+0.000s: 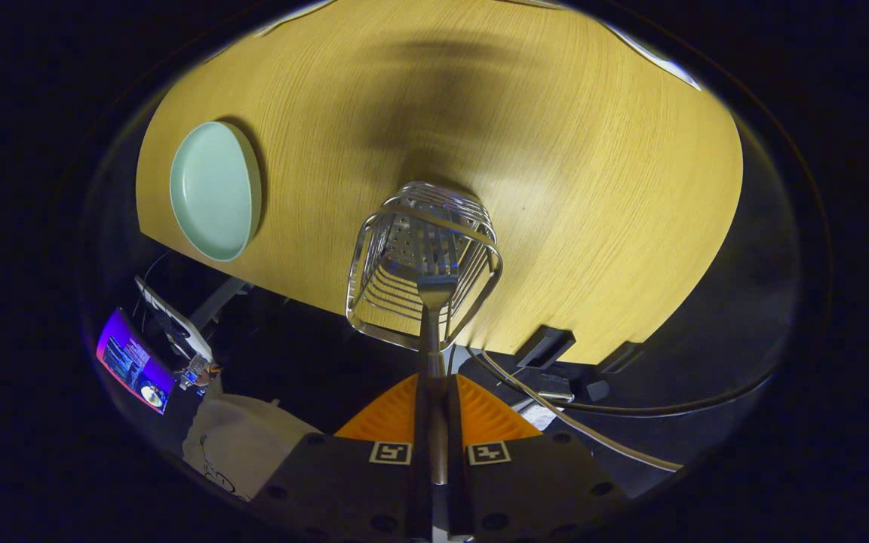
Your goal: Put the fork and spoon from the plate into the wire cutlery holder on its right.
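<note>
Between the two fingers of the tongs (434,392) sits the thin handle of the fork (432,302), and the fingers are pressed tight on it from both sides. Its head with the prongs points away from the tongs and hangs over the open top of the wire cutlery holder (374,249), maybe already a little way inside it, though that is hard to tell from up here. That holder stands on the desk (593,188) close to its near edge. Well off to one side on the desk lies the plate (212,188), and it looks bare. I see no spoon on it, and I cannot tell if the spoon is already down in the holder, because the wires and the fork head hide much of the inside. The job looks close to done for the fork, which only needs to go down and be let go. Some things could go wrong. If the fork is not lined up with the opening, the prongs may catch on the top wire and the fork may tip out onto the desk. If the tongs push down hard, the light holder could slide or fall off the near edge. If the tongs let go too high, the fork may bounce and clatter out.
</note>
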`<state>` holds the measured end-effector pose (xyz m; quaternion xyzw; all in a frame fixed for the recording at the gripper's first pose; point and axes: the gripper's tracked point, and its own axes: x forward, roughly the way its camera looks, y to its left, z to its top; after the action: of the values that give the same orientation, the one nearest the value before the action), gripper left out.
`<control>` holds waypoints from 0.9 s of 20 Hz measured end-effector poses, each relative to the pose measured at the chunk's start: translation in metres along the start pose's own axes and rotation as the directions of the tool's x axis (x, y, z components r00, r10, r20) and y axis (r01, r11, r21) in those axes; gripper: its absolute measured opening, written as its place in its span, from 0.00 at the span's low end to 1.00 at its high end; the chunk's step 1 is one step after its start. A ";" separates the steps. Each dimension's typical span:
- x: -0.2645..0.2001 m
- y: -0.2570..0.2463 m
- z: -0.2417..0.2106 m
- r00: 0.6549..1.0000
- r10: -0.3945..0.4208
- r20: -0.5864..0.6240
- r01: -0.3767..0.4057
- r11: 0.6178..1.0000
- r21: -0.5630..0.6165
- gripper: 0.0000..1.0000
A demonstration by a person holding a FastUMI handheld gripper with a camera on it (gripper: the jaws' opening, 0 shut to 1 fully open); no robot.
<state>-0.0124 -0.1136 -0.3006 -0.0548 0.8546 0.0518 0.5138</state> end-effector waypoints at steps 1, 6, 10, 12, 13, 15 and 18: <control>0.000 0.000 0.001 1.000 0.006 0.002 -0.006 1.000 0.007 0.14; -0.002 0.003 -0.005 0.998 0.040 0.040 -0.040 0.999 -0.002 0.33; -0.008 -0.002 -0.020 0.994 0.057 0.098 -0.056 0.998 -0.008 0.70; -0.016 -0.002 -0.021 0.985 0.082 0.155 -0.085 0.996 0.014 0.99; -0.022 -0.004 -0.022 0.978 0.088 0.188 -0.094 0.995 0.026 0.98; -0.036 -0.004 -0.027 0.957 0.119 0.265 -0.131 0.991 0.030 0.99; -0.063 0.004 -0.030 0.903 0.166 0.397 -0.196 0.980 0.036 1.00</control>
<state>-0.0097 -0.1119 -0.2312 0.0557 0.7372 0.0773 0.6689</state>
